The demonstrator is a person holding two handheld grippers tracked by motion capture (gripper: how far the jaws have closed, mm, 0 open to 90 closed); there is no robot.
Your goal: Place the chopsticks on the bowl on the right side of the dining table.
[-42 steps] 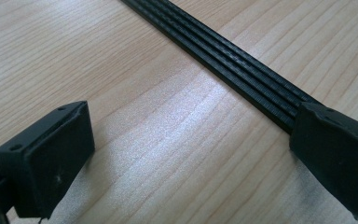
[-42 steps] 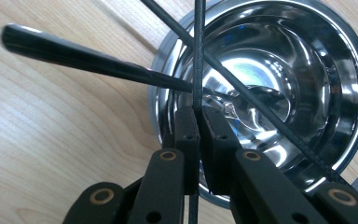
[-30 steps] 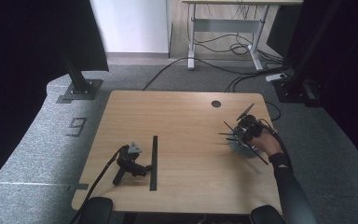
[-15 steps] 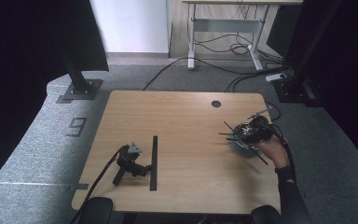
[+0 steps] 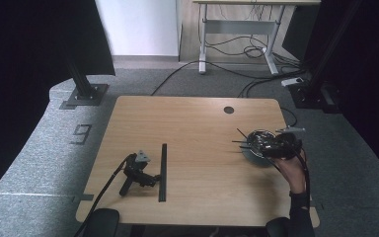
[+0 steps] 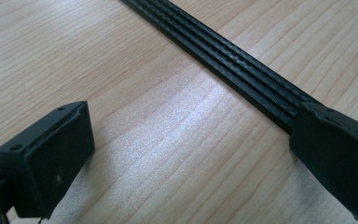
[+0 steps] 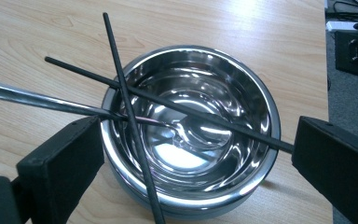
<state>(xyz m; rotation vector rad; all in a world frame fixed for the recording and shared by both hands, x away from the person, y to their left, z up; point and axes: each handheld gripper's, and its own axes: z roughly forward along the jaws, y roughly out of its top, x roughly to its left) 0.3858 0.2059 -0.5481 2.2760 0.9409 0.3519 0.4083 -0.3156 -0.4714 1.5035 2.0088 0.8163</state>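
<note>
Progress of the utensil-gathering work, judged from the present layout. On the right side of the table (image 5: pixel 187 123) a steel bowl (image 7: pixel 191 126) holds two black chopsticks (image 7: pixel 130 116), which cross each other and lean on its rim, and a steel spoon (image 7: pixel 42 100), whose handle sticks out over the rim. The right tool (image 5: pixel 271 145), held in the person's hand (image 5: pixel 293 170), hovers directly over the bowl; its jaws have just been opening and now stand wide on either side of the bowl, with no pad pressing on anything. The left tool (image 5: pixel 137 172) lies on the table at the left with its jaws wide apart and nothing between them. Just beside it lies a long black ribbed strip (image 6: pixel 223 60), well apart from the bowl. The bowl's contents appear placed; the strip appears to be what remains, if it belongs to the set.
</note>
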